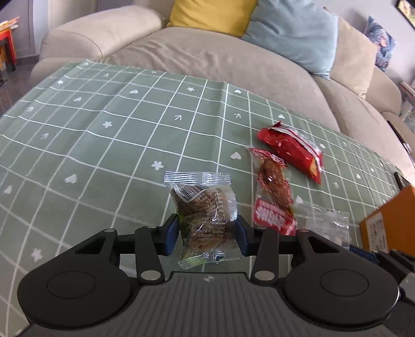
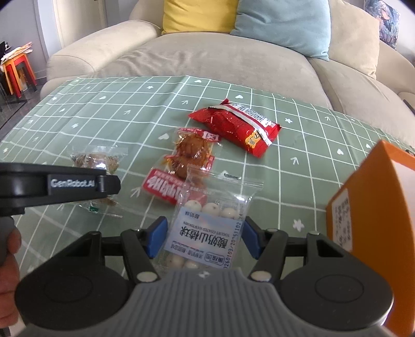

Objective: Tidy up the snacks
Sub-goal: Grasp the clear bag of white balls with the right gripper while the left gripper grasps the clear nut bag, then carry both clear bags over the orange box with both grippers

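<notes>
beige sofa (image 1: 207, 59), yellow cushion (image 1: 212, 15), blue cushion (image 1: 293, 33).

Left gripper (image 1: 207, 236) jaws clamp a clear brown snack packet (image 1: 205, 215) above the green tablecloth (image 1: 103, 134).

Home living room: beige sofa (image 1: 207, 59) at twelve o'clock with yellow cushion (image 1: 211, 15) and blue cushion (image 1: 293, 33); green grid tablecloth (image 1: 103, 134) covering table.

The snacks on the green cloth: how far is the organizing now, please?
Done: nothing shows as sorted yet; the inside of the orange box is hidden. In hand: the left gripper pinches a clear packet of brown snack, and the right gripper holds the yogurt hawthorn ball packet. Left: the red foil packet and the red-labelled meat snack lie on the tablecloth.
</notes>
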{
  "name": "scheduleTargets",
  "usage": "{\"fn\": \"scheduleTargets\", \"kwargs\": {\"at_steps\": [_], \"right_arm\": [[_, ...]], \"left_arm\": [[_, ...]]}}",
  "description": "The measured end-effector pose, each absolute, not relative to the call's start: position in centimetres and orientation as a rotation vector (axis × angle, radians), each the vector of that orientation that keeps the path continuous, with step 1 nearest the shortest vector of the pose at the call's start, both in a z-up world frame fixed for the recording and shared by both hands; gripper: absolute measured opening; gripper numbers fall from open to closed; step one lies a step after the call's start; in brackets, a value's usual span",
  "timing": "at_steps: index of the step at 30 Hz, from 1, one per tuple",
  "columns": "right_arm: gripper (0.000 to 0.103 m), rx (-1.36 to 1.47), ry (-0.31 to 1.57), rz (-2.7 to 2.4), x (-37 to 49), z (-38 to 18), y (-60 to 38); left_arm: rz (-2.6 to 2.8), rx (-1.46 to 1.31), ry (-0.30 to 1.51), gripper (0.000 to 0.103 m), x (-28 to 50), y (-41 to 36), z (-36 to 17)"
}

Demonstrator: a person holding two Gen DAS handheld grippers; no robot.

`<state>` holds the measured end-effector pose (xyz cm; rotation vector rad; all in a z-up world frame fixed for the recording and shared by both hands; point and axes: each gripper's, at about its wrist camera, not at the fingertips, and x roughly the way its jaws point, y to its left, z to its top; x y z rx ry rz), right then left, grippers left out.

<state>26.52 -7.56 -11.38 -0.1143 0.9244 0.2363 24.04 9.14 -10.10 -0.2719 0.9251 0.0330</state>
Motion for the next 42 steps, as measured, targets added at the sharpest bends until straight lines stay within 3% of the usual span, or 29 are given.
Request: {"fn": "scheduleTargets", "kwargs": {"at_steps": [21,42], "right_arm": [[0.060,-0.164,0.814,0.279,15.0,-6.9,-11.5],[0.060,-0.118,0.602,0.145,10.8,0.2,-21.4]], "left_arm": [[-0.144,-0.159,0.879,0.051,13.5,3.6,-6.0],[-0.272,-0.108,0.767,0.051,11.3,-3.2,-0.7]]}}
